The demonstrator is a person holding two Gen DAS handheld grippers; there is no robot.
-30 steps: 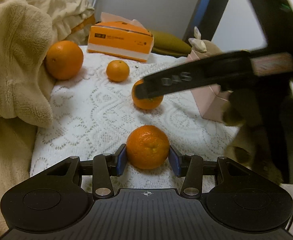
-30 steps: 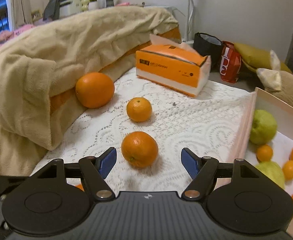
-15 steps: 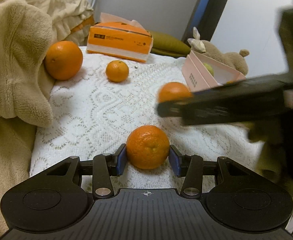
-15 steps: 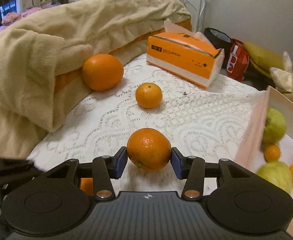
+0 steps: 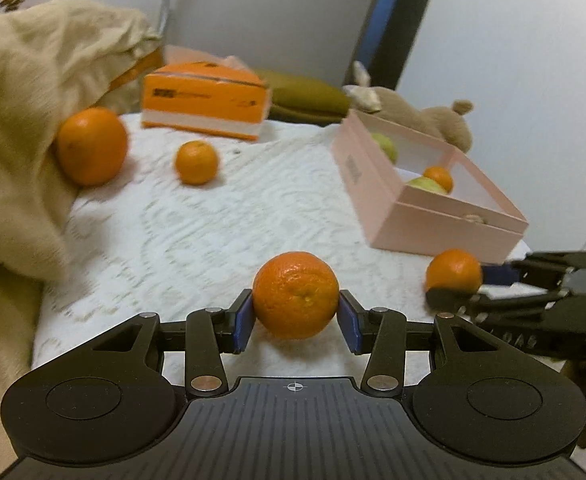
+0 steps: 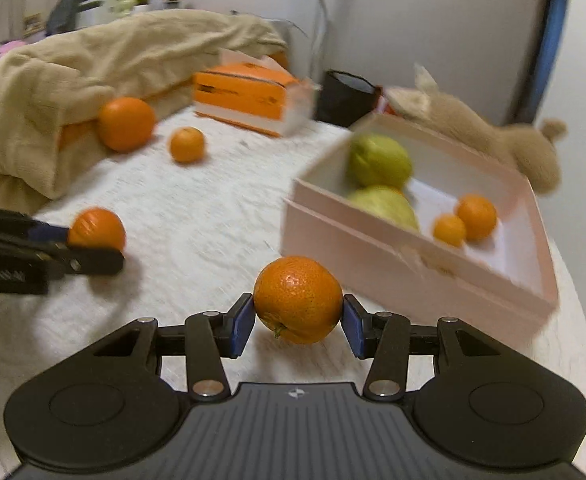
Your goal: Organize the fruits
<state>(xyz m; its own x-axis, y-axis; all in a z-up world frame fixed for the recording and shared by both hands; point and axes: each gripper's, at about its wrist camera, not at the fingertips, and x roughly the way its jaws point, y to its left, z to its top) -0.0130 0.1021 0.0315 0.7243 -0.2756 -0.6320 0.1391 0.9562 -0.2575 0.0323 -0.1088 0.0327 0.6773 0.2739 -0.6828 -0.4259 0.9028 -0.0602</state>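
Observation:
My left gripper (image 5: pixel 296 326) is shut on a tangerine (image 5: pixel 295 294), held above the white lace cloth (image 5: pixel 213 224). My right gripper (image 6: pixel 298 324) is shut on another tangerine (image 6: pixel 298 299), held just left of the pink box (image 6: pixel 413 264). The box holds two green fruits (image 6: pixel 379 160) and two small oranges (image 6: pixel 476 217). Each gripper shows in the other view: the right one (image 5: pixel 465 284) low at the right, the left one (image 6: pixel 93 240) at the left. A big orange (image 5: pixel 91 145) and a small tangerine (image 5: pixel 196 162) lie on the cloth at the back left.
A beige blanket (image 5: pixel 17 128) is heaped along the left. An orange tissue box (image 5: pixel 205 100) stands at the back. A plush toy (image 6: pixel 493 136) lies behind the pink box. The cloth's right edge drops off past the box.
My right gripper closed on its tangerine, lifted it and swung right toward the pink box. My left gripper rose and turned right with its tangerine still held.

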